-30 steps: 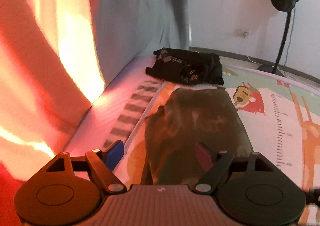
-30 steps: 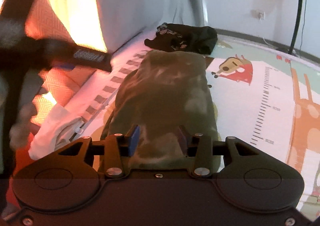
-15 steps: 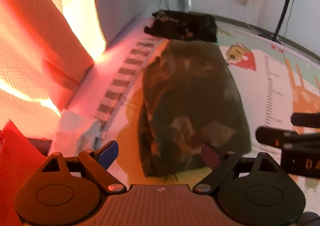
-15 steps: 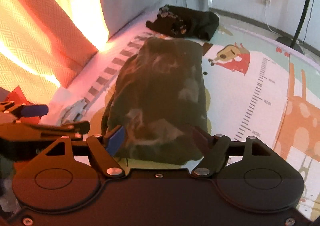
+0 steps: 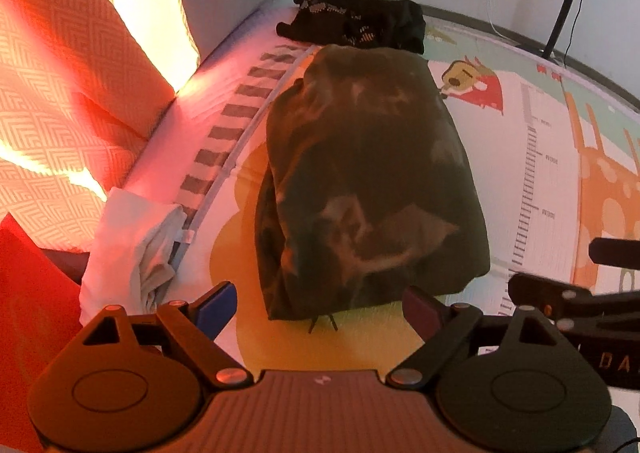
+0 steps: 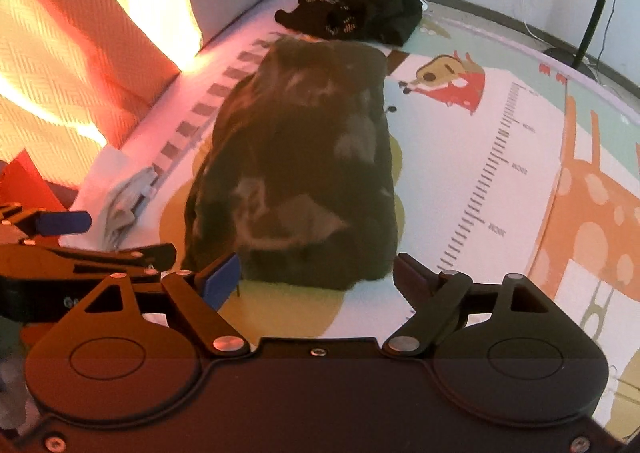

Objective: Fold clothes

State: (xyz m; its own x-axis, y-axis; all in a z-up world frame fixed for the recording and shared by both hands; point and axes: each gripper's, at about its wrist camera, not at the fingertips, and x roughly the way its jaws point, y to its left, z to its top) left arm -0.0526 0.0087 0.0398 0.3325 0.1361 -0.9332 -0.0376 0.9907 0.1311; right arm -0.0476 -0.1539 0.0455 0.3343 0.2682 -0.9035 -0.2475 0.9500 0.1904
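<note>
The folded camouflage garment (image 5: 368, 181) lies lengthwise on the printed play mat (image 5: 540, 141), its near edge just beyond both grippers. The left gripper (image 5: 320, 309) hovers with fingers spread wide, holding nothing. The right gripper (image 6: 316, 277) is likewise spread wide and empty. A black garment (image 5: 360, 23) lies at the far end, touching the camouflage one.

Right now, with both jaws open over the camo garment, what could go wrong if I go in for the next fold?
1. The two drawstring ends poke out at the near edge; a grab there may pull cord, not cloth.
2. The black garment touches the camo garment at its far end and could get dragged along.
3. The left gripper and right gripper sit close together and might collide.
</note>
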